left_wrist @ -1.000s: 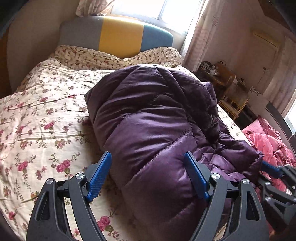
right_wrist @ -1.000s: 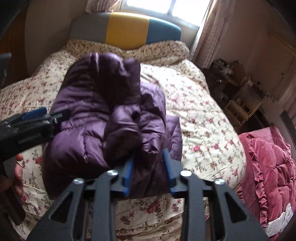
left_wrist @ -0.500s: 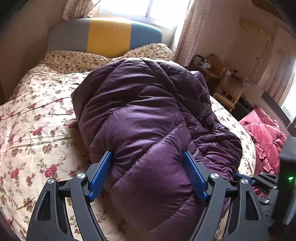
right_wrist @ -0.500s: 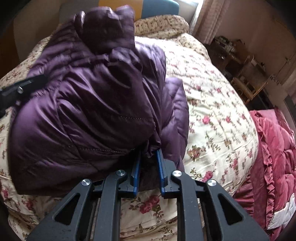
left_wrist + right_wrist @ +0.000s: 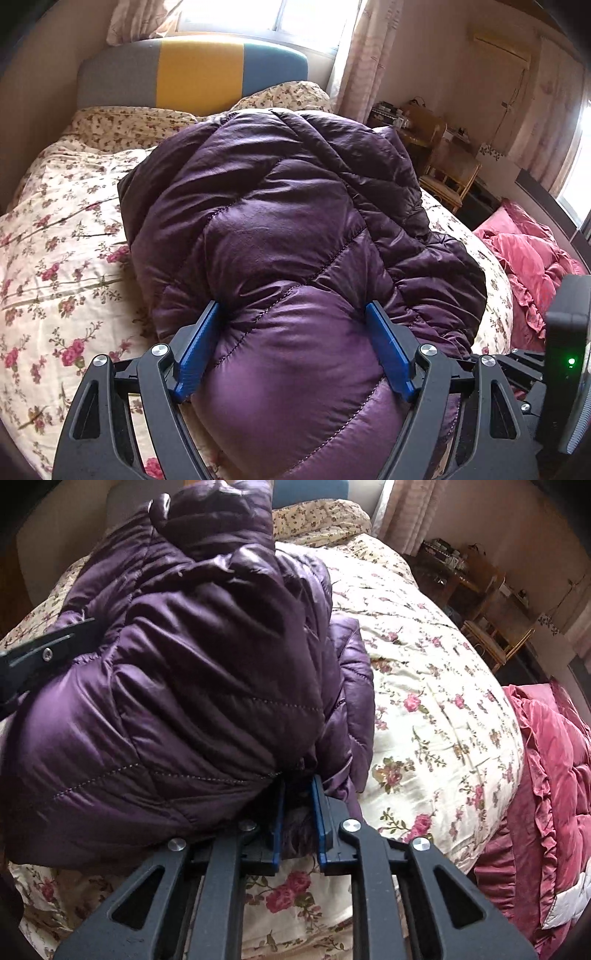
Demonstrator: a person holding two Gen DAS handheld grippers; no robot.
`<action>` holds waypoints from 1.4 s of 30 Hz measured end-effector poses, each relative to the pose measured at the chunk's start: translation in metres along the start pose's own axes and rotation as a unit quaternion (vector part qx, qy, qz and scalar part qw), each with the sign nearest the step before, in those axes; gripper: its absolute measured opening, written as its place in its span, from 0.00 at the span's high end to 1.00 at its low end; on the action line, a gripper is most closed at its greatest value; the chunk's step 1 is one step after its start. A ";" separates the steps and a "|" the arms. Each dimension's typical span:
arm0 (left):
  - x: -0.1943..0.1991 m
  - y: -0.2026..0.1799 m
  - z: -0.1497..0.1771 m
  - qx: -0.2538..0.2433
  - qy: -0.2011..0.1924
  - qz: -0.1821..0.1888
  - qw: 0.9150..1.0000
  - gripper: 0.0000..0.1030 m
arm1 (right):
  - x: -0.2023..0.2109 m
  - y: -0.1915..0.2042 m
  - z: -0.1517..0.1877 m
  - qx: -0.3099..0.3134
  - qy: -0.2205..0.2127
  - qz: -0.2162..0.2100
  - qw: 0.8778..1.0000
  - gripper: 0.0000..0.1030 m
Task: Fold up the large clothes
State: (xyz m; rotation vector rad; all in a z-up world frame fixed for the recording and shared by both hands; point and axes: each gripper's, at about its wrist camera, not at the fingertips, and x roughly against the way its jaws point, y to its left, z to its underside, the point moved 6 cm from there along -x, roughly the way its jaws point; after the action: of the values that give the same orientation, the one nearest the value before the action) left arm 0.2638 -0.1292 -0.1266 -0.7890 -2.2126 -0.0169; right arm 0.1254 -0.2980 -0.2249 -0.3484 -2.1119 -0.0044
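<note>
A purple quilted down jacket [image 5: 280,229] lies bunched on a floral bedspread [image 5: 55,236]. My left gripper [image 5: 295,350] has its blue fingers wide apart, one on each side of a puffy fold of the jacket's near end, pressing into it. In the right wrist view the jacket [image 5: 177,672] is lifted and rolled over to the left. My right gripper [image 5: 297,823] is shut on the jacket's near edge, fabric pinched between its blue pads. The left gripper's black arm [image 5: 40,657] shows at the jacket's left side.
A headboard [image 5: 195,74] in grey, yellow and teal stands at the far end of the bed. A pink ruffled quilt [image 5: 546,794] lies to the right of the bed. Wooden chairs [image 5: 450,173] and clutter stand by the right wall.
My right gripper closed on the jacket's edge and lifted it up and leftwards. My left gripper moved forward so the jacket's fold sits between its fingers.
</note>
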 end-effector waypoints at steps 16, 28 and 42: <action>0.030 0.014 -0.009 -0.004 -0.026 -0.004 1.000 0.25 | 0.090 0.004 -0.033 -0.014 -0.093 0.019 0.995 0.66; 0.040 0.055 -0.027 0.036 -0.041 -0.042 0.998 0.25 | 0.089 0.039 -0.076 0.002 -0.130 0.005 0.992 0.65; 0.014 0.071 -0.046 0.027 -0.029 -0.048 0.998 0.25 | 0.025 0.036 -0.098 -0.013 -0.082 0.012 0.997 0.69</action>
State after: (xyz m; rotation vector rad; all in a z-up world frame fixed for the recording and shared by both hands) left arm 0.3259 -0.0759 -0.1006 -0.6600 -2.2940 0.0170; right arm 0.2039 -0.2712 -0.1562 -0.4002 -2.2709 0.0113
